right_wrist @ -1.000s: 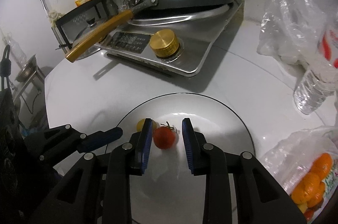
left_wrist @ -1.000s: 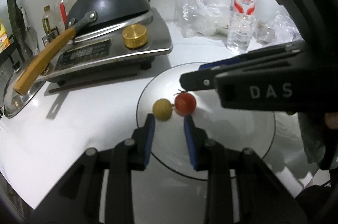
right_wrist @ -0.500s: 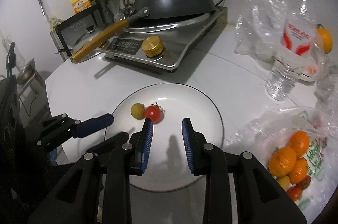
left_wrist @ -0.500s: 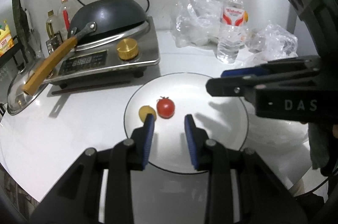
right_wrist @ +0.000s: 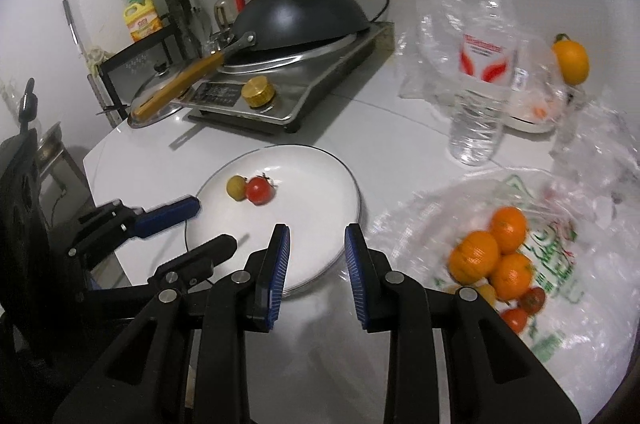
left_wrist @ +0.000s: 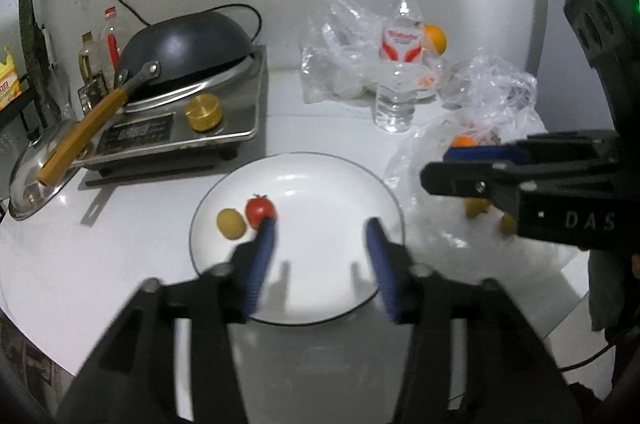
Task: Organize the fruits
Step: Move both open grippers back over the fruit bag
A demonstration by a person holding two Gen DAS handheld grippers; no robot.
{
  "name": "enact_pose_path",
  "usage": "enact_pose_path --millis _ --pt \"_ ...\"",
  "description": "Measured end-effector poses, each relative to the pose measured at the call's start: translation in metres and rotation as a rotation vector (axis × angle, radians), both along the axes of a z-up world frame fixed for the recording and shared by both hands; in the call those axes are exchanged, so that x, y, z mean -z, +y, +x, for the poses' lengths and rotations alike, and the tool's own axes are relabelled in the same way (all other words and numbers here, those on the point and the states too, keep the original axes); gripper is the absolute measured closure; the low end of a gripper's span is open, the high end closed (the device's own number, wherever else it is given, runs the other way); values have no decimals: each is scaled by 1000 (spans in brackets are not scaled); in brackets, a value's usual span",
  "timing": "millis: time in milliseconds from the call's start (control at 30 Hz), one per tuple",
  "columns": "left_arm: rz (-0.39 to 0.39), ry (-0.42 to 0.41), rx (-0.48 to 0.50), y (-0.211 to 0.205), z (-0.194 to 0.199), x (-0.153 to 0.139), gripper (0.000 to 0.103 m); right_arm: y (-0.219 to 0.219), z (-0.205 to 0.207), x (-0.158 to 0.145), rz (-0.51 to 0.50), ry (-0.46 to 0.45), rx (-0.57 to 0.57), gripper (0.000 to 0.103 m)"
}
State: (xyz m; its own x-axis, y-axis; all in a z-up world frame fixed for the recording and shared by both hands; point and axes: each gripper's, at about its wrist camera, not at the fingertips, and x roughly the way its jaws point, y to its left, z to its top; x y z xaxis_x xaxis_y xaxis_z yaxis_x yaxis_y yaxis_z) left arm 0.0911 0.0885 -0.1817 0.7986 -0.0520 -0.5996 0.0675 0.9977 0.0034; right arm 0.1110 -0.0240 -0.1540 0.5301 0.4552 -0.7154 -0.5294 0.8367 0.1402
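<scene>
A white plate [left_wrist: 328, 184] [right_wrist: 320, 176] holds a red tomato [left_wrist: 259, 209] [right_wrist: 259, 190] touching a small yellow fruit [left_wrist: 229, 223] [right_wrist: 236, 187]. My left gripper [left_wrist: 320, 228] is open and empty above the plate's near part; it shows in the right wrist view [right_wrist: 188, 224]. My right gripper [right_wrist: 316, 238] is open and empty over the plate's near right rim; it shows in the left wrist view [left_wrist: 452, 164]. A clear plastic bag [right_wrist: 532, 264] at the right holds several oranges [right_wrist: 496, 252] and small tomatoes [right_wrist: 520, 308].
An induction cooker [left_wrist: 180, 128] with an upturned wok [left_wrist: 180, 48] and a gold knob stands at the back left. A water bottle [left_wrist: 398, 64] [right_wrist: 480, 72], crumpled clear bags [left_wrist: 340, 60] and an orange fruit [right_wrist: 570, 60] stand at the back right.
Both grippers have drawn back from the plate and opened wider. The right gripper has swung right toward the bag of oranges. The tomato and yellow fruit stay on the plate.
</scene>
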Motion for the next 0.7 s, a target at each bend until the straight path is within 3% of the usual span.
enact_pose_path --millis 700 --pt "57 25 97 -86 -2 -6 50 -99 -33 0 21 -25 119 73"
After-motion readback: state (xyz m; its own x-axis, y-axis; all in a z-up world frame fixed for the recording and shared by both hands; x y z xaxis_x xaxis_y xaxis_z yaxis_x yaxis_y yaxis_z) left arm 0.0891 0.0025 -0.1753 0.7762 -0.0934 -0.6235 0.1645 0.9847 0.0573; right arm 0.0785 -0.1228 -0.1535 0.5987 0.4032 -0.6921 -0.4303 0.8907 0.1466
